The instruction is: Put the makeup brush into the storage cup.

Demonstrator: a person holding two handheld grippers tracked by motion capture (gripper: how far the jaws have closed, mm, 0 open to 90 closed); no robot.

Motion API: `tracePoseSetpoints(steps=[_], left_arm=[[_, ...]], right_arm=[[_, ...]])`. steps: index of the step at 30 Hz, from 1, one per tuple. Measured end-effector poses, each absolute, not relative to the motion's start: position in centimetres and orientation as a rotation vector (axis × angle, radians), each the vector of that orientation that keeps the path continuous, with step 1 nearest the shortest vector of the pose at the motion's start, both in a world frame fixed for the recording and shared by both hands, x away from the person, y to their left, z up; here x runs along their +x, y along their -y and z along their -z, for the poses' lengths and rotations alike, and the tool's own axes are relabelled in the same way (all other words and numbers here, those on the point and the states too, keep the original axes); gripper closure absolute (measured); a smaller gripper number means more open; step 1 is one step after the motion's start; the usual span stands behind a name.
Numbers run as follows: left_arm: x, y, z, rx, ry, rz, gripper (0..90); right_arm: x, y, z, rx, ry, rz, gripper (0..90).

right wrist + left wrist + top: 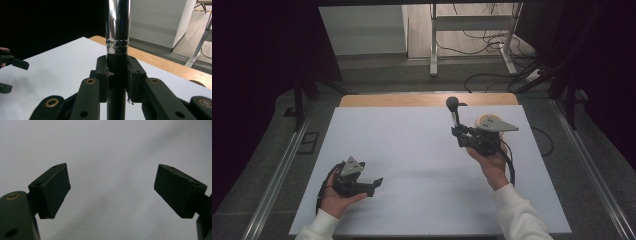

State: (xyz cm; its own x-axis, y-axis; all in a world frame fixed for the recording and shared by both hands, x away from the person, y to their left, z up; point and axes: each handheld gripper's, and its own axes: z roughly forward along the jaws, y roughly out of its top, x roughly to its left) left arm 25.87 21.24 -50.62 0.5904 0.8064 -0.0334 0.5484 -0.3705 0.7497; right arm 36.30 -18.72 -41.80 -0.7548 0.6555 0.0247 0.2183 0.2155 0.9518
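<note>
Looking down from the high view, I have a white table top (422, 170) spread across most of the scene, with a strip of bare wood (412, 100) along its 12 o'clock edge and grey carpet around it. Beyond the far edge stands a metal frame (472, 30) with cables on the floor beside it.

My right gripper (460, 131) sits toward 2 o'clock on the white surface, held up in the person's right hand (492, 162), white sleeve trailing to the bottom edge. Its jaws are closed tight on a rod-like tool (454, 114) with a dark rounded end, which points toward 12 o'clock and reaches just to the wooden strip. In the right gripper view the tool's (117, 37) black lower shaft is clamped between both pads (102, 75), and a shiny chrome section rises above them. What the tool is, I cannot tell. A round wooden object (486, 121) lies just under the gripper's grey plate.

My left gripper (378, 182) rests at 7 o'clock in the left hand (337, 197), well apart from the other. In the left gripper view its jaws stand wide apart with bare white surface between the pads (53, 192); it grips nothing.
</note>
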Motion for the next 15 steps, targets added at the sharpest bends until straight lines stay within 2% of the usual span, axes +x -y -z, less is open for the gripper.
tracePoseSetpoints(steps=[15], left_arm=[[25.9,-21.3,50.6,2.068,-1.072,-0.44,14.0]], right_arm=[[37.6,19.4,40.6,0.828,-2.044,-1.583,74.2]])
